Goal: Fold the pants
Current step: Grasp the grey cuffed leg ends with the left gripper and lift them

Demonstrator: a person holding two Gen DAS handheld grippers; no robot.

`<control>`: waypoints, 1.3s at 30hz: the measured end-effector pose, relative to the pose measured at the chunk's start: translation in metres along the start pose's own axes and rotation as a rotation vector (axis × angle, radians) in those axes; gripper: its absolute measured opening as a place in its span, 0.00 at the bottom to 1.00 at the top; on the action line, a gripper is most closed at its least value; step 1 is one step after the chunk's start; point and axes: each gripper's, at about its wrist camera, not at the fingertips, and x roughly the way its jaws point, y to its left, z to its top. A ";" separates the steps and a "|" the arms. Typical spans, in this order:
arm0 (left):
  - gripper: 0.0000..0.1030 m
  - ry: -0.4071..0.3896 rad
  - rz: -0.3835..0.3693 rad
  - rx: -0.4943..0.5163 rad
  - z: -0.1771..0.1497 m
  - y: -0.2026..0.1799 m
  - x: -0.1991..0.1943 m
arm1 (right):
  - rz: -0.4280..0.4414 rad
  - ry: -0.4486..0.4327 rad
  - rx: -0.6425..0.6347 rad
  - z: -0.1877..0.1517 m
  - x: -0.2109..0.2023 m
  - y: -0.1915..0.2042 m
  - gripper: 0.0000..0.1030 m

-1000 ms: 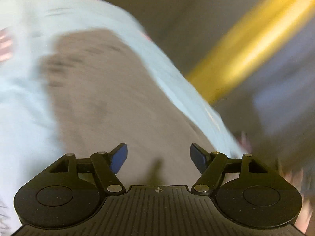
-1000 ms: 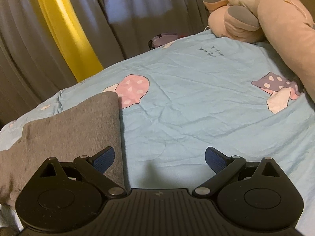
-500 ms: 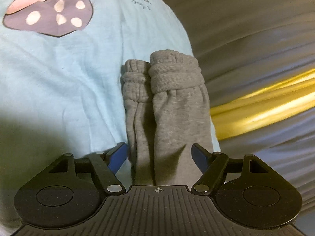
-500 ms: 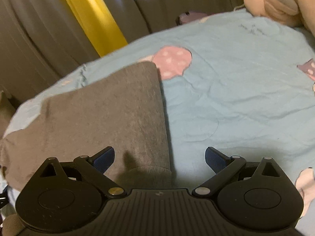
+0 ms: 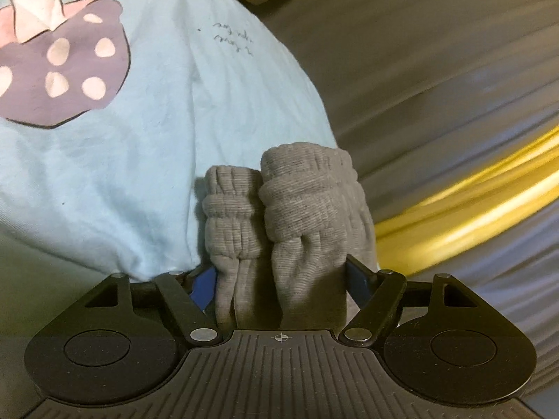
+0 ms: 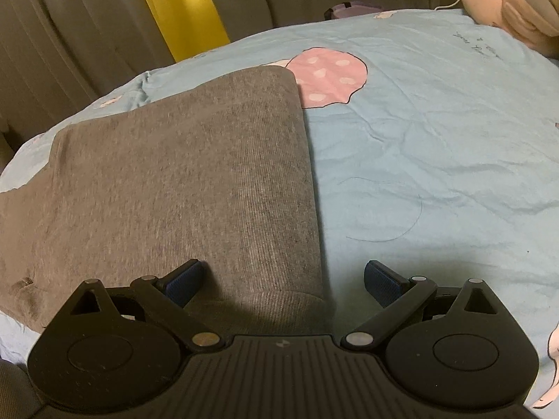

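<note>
Pants (image 5: 276,209) on bed (image 5: 139,146), cuffs at 12 between left gripper (image 5: 279,279) closing fingers; right gripper (image 6: 283,279) fingers apart over waist edge: we risk pinching sheet too.

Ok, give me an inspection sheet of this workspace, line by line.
Surface: light blue bedsheet with mushroom prints, lightly creased.
Job's things: grey pants lying flat; two ribbed cuffs side by side.
Clutter: pink plush toy at the far corner.
Grippers: left claw closing around the pant legs; right claw open over the pants' edge.
Cables: thin white cord beside the plush.
Surroundings: grey curtains, yellow strip.
</note>
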 end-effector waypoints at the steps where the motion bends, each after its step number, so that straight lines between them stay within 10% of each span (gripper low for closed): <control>1: 0.72 -0.007 0.006 0.017 0.000 -0.003 0.001 | -0.002 0.000 -0.001 0.000 0.000 0.000 0.96; 6: 0.33 -0.032 -0.068 0.031 -0.003 0.005 -0.010 | -0.006 -0.001 -0.001 0.000 0.001 0.001 0.96; 13: 0.63 -0.027 -0.041 0.028 -0.005 0.002 -0.005 | -0.006 -0.001 -0.002 0.000 0.001 0.001 0.96; 16: 0.61 -0.023 -0.046 -0.005 0.000 0.002 0.002 | -0.006 -0.001 -0.001 0.000 0.001 0.001 0.96; 19: 0.36 -0.017 -0.036 0.021 0.003 -0.003 0.005 | -0.006 -0.001 -0.001 0.000 0.000 0.001 0.96; 31: 0.26 -0.107 -0.176 0.663 -0.036 -0.144 -0.061 | 0.019 -0.037 0.065 0.000 -0.009 -0.008 0.96; 39: 0.26 0.054 -0.466 0.967 -0.159 -0.236 -0.087 | 0.063 -0.119 0.185 0.001 -0.029 -0.028 0.96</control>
